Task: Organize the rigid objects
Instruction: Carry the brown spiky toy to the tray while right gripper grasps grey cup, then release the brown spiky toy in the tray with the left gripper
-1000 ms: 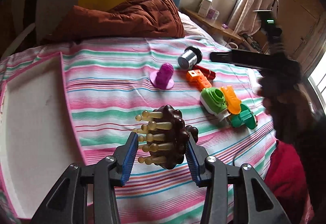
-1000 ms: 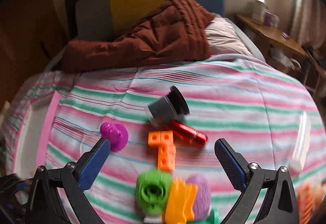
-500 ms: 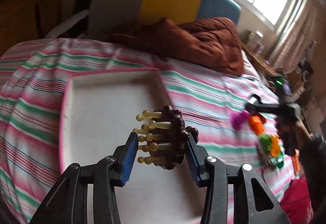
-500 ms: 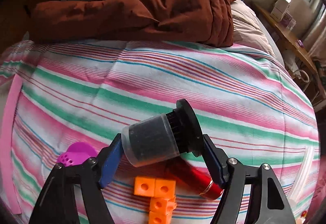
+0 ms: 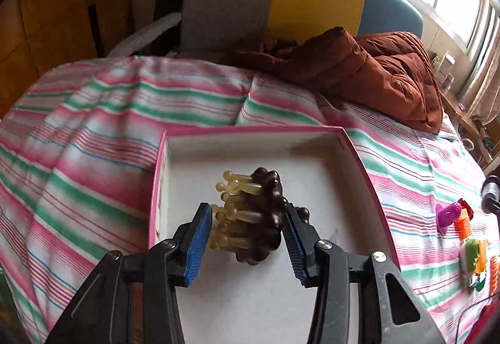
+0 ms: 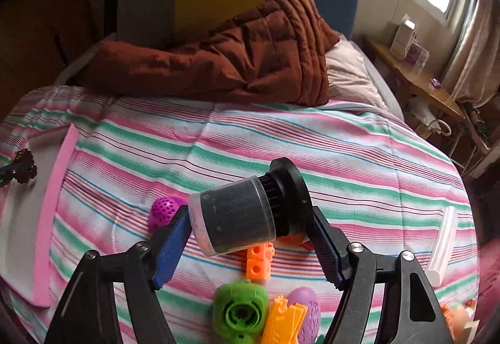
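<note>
Both fingers loaded: brown massage brush (image 5: 265, 212) over pink-rimmed tray (image 5: 362, 162), black-capped jar (image 6: 240, 212) off bed.
Left gripper (image 5: 247, 237) clamped on bristle tips, right gripper (image 6: 250, 237) clamped on round jar; could twist or roll free.

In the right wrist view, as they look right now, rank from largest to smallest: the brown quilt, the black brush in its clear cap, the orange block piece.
1. brown quilt
2. black brush, though it sits close to the camera in the right gripper, so it looks bigger than it is
3. orange block piece, partly hidden

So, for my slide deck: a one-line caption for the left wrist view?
Left hand-held gripper holding a brown massage brush over the pink-rimmed white tray on the striped bedspread.
</note>
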The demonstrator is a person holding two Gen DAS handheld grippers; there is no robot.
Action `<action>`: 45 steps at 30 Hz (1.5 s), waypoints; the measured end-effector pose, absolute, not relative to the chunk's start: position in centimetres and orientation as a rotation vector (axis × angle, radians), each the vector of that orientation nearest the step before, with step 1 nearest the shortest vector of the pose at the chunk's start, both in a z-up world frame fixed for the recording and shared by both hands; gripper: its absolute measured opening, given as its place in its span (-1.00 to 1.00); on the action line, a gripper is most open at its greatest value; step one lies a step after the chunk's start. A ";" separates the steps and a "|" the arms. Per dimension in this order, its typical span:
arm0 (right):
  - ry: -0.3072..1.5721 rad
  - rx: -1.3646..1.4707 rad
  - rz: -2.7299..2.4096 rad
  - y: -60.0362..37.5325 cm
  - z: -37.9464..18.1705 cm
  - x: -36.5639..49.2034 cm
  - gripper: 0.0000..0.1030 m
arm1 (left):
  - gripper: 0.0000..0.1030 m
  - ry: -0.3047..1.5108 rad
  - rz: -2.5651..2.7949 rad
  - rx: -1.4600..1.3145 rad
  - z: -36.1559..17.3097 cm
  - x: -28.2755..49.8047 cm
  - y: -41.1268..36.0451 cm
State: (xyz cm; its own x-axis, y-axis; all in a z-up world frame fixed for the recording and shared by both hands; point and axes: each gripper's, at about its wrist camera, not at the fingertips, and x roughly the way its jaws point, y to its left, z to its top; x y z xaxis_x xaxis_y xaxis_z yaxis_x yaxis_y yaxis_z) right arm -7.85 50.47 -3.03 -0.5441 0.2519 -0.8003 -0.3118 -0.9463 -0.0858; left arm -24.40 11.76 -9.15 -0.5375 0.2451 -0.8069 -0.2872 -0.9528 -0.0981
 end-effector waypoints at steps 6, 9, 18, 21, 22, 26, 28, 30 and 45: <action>0.141 -1.227 2.547 48.6 -1.9 -5.5 0.44 | -0.05 0.078 2.550 -1.292 -8.1 -23.9 11.5; 0.164 -1.218 2.568 47.4 -1.8 -4.5 0.44 | 0.11 0.027 2.559 -1.288 -7.4 -23.1 11.0; 0.237 -1.264 2.639 42.7 -3.0 -2.2 0.44 | 0.12 -0.021 2.585 -1.231 -5.6 -17.3 9.1; 0.275 -1.273 2.669 40.9 -3.4 -1.4 0.44 | 0.12 -0.019 2.597 -1.218 -5.1 -14.8 8.7; 0.282 -1.275 2.678 40.3 -3.5 -1.1 0.44 | 0.12 -0.025 2.601 -1.213 -4.9 -13.9 8.5; 0.307 -1.281 2.722 37.6 -3.9 -0.4 0.44 | 0.12 -0.033 2.603 -1.197 -4.2 -10.8 8.1; 0.330 -1.287 2.744 36.3 -4.1 -0.2 0.44 | 0.12 -0.029 2.593 -1.201 -4.1 -9.2 8.0; 0.340 -1.292 2.766 35.1 -4.2 0.0 0.44 | 0.12 -0.017 2.589 -1.203 -4.0 -8.0 8.0; 0.366 -1.339 2.814 30.0 -5.4 1.1 0.44 | 0.12 0.044 2.613 -1.213 -4.2 -3.1 6.2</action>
State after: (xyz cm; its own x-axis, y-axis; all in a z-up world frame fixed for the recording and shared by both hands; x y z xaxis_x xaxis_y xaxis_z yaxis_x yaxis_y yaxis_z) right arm 1.07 29.97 -5.38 -0.6358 -0.0964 -0.7658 -0.1030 -0.9727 0.2079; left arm -3.12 6.17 -4.23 -0.6177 0.2215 -0.7546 -0.2467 -0.9657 -0.0814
